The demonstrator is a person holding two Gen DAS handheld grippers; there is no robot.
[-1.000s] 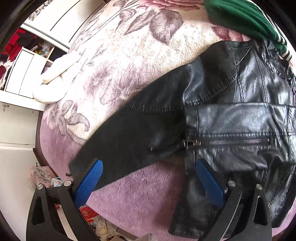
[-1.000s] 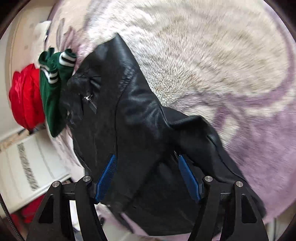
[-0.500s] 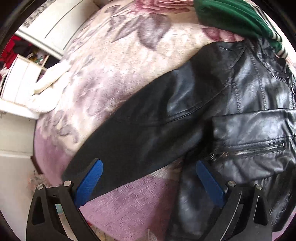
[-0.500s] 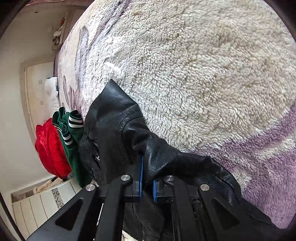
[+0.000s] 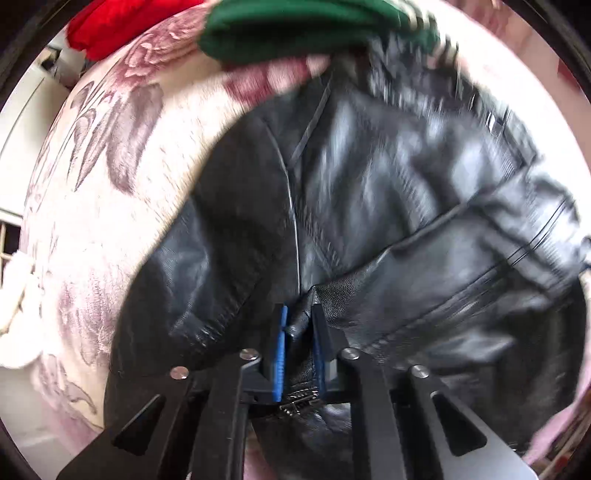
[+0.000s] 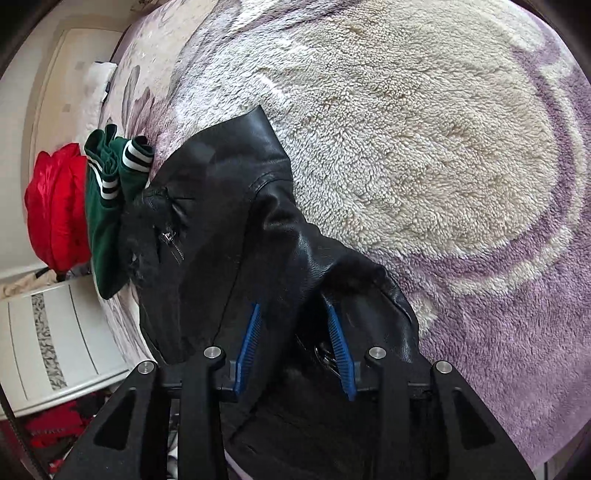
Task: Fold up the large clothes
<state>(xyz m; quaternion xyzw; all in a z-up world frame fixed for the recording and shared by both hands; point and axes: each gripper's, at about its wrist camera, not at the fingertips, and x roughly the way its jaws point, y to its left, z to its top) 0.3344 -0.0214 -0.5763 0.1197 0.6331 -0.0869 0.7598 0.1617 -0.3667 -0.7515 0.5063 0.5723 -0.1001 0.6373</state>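
A black leather jacket [image 5: 388, 206] lies on a fleece blanket [image 5: 122, 192] with purple flowers. My left gripper [image 5: 300, 325] is shut on a fold of the jacket's leather near a zip, with the body of the jacket spread ahead of it. In the right wrist view the jacket [image 6: 236, 229] lies bunched, one sleeve corner pointing away. My right gripper [image 6: 293, 314] is open, its blue pads standing on either side of a ridge of the jacket without pinching it.
A folded green garment with striped cuffs [image 6: 110, 199] and a red one [image 6: 55, 206] lie just past the jacket's collar; both also show in the left wrist view [image 5: 295, 29]. A white cabinet [image 6: 55, 332] stands beside the bed. Cream and purple blanket [image 6: 424, 129] stretches to the right.
My left gripper moved in from open above the sleeve and closed on a fold of the jacket. My right gripper, shut on the jacket half a second ago, has opened.
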